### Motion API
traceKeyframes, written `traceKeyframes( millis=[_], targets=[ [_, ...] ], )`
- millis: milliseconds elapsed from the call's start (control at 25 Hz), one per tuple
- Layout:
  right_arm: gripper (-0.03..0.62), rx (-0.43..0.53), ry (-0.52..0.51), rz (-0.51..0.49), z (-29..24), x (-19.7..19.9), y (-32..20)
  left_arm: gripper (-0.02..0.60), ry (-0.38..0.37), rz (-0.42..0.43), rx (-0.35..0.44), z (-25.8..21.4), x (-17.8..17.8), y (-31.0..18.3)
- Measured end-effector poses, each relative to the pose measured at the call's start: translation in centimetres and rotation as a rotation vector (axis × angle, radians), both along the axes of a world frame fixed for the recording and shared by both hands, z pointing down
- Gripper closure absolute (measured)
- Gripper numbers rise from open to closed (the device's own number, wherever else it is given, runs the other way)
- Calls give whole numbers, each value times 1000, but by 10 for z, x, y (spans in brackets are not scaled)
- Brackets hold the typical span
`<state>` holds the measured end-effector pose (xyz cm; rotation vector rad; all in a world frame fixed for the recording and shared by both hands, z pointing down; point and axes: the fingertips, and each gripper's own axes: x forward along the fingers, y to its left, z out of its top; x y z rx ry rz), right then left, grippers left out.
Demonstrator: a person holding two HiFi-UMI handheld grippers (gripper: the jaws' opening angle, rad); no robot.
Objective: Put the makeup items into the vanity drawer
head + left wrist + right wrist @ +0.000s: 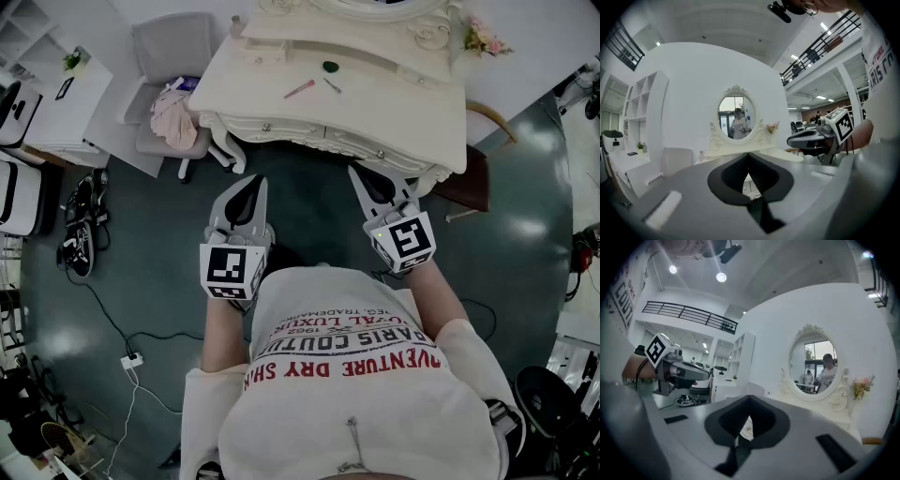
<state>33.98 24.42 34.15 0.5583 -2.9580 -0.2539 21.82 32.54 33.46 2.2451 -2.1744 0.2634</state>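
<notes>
**Grippers closed and empty before the vanity**

The left gripper (246, 184) and the right gripper (362, 172) each have their jaws pressed together on nothing. They are held side by side just short of the cream vanity (394, 103), whose drawers (319, 139) are closed. On its top lie a pink stick (300, 89), a thin dark stick (332, 85) and a small green item (330, 67). The person's shirt (356, 394) bears red print, partly readable: "ARIS COUTU", "VENTURE DRY SH".

Hall interior: glossy dark teal floor (159, 272), curved white wall (689, 89).
A cream carved vanity table (375, 108) stands against the wall under an ornate oval mirror (736, 117). A grey upholstered chair (173, 42) sits just beside it. To its side are white open shelving (644, 112), a railed mezzanine (820, 44) and round ceiling lamps (721, 277).
</notes>
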Motion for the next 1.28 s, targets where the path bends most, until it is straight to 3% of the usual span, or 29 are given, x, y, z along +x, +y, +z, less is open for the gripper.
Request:
traceKeyframes(
  millis=[920, 1080, 1280],
  targets=[
    [586, -78, 14, -18, 26, -11, -37, 571, 30, -16, -37, 21, -7, -34],
    [586, -86, 20, -6, 33, -33, -58, 571, 22, -9, -43, 26, -27, -52],
    [586, -78, 48, 19, 37, -80, -93, 571, 33, 2, -46, 29, -79, -90]
  ],
)
